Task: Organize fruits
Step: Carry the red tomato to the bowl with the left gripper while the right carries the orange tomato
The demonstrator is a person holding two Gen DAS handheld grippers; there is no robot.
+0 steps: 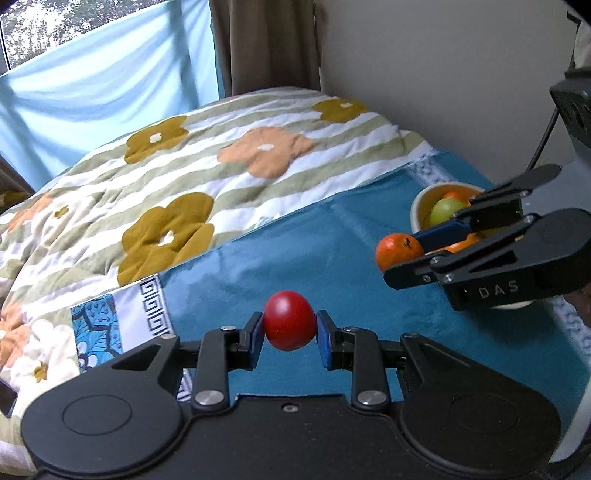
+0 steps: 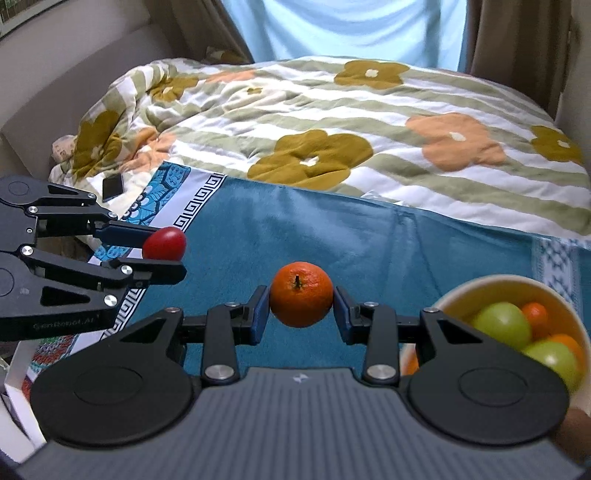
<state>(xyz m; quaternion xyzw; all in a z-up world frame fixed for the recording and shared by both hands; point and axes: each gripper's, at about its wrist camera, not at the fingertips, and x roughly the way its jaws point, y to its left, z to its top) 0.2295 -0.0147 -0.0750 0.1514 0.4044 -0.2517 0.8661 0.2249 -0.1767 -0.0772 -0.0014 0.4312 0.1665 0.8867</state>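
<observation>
The left gripper [image 1: 290,330] clamps a red fruit [image 1: 289,319] above the teal cloth [image 1: 314,243]; the right gripper [image 2: 301,306] clamps an orange [image 2: 301,294] beside the bowl [image 2: 491,286]. Keep both grips firm and lower each fruit before release, so neither rolls

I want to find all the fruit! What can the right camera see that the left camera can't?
Only the right wrist view shows the dark flat phone on the quilt. Only the left shows the window with trees. Both share the round red fruit, the orange mandarin and the cream bowl of green and orange fruit.
</observation>
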